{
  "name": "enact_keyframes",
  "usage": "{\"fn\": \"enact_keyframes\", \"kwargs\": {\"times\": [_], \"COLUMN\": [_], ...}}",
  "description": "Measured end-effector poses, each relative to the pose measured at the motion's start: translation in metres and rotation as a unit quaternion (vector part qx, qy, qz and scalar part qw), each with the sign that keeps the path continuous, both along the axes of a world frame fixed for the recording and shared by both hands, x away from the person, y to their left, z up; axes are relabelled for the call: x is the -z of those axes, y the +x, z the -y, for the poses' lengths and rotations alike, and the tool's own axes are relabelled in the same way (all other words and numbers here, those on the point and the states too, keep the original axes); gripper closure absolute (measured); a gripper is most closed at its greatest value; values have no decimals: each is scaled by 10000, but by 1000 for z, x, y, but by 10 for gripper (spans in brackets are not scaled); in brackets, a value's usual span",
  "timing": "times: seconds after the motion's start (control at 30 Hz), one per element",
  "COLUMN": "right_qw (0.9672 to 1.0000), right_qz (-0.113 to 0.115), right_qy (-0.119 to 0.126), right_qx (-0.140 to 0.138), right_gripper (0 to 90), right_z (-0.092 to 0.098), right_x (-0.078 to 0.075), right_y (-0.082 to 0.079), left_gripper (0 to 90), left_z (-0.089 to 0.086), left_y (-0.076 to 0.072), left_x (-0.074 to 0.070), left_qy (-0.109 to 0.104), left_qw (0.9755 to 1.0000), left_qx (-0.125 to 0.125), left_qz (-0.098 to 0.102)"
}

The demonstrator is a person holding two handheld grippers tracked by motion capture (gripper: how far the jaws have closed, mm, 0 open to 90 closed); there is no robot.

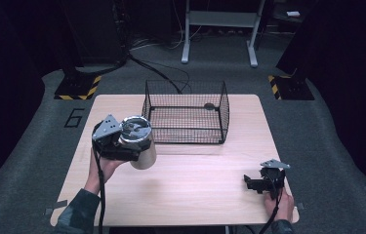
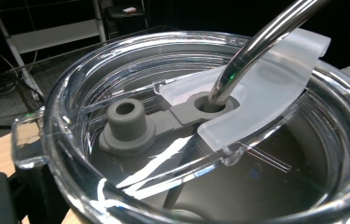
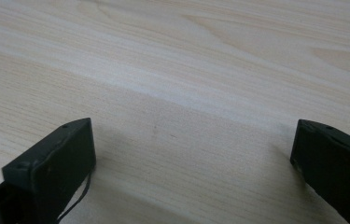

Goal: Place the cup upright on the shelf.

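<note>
Here, at the left of the high view, the left gripper (image 1: 122, 145) is clamped on a shiny steel tumbler with a clear plastic lid (image 1: 140, 141), carried above the pale wooden table (image 1: 195, 190) just left of the black wire-mesh basket (image 1: 186, 113) that stands at the table's far middle. The step in hand looks like the carry toward the basket; the next move probably calls for lifting the tumbler over the basket's near left wall, keeping it upright, then lowering it inside before the jaws let go. Far to the right, near the table's front corner, the right gripper (image 1: 254, 184) rests low on the wood, its jaws spread wide with nothing between them. The left gripper view adds what the high view cannot resolve: the transparent lid (image 2: 70, 107) close up, a frosted sliding tab (image 2: 266, 88), a grey rubber plug (image 2: 126, 123), and a metal straw (image 2: 261, 42) passing through the drinking hole. The right gripper view confirms bare wood grain between its two black jaw tips.
</note>
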State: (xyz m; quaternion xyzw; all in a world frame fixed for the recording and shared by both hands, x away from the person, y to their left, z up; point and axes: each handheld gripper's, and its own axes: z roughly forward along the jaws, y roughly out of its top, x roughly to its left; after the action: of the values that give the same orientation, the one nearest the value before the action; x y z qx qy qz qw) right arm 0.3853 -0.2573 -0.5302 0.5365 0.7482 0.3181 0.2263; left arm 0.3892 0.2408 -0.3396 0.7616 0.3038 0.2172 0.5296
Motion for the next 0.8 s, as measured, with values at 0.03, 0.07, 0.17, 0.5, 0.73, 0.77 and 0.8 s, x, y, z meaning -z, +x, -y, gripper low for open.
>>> {"fn": "enact_keyframes", "kwargs": {"times": [0.03,0.07,0.17,0.5,0.73,0.77,0.8], "right_qw": [10000,10000,10000,10000,10000,10000,10000], "right_qz": [1,-1,-4,-2,-1,-1,0], "right_qy": [1,-1,-1,0,0,-1,0], "right_qx": [1,-4,-5,-6,-7,-7,-14], "right_gripper": [0,0,0,0,0,0,0], "right_z": [0,0,0,0,0,0,0], "right_x": [0,0,0,0,0,0,0], "right_y": [0,0,0,0,0,0,0], "left_gripper": [40,40,40,40,40,40,40], "left_z": [1,2,6,14,19,20,21], "left_y": [1,2,6,20,27,28,29], "left_x": [-1,-3,-8,-22,-30,-31,-32], "left_qy": [-21,-28,-52,-173,-207,-210,-210], "left_qw": [10000,10000,10000,9997,9995,9995,9995], "left_qx": [13,32,74,175,208,213,202], "left_qz": [7,4,35,72,98,83,120]}}
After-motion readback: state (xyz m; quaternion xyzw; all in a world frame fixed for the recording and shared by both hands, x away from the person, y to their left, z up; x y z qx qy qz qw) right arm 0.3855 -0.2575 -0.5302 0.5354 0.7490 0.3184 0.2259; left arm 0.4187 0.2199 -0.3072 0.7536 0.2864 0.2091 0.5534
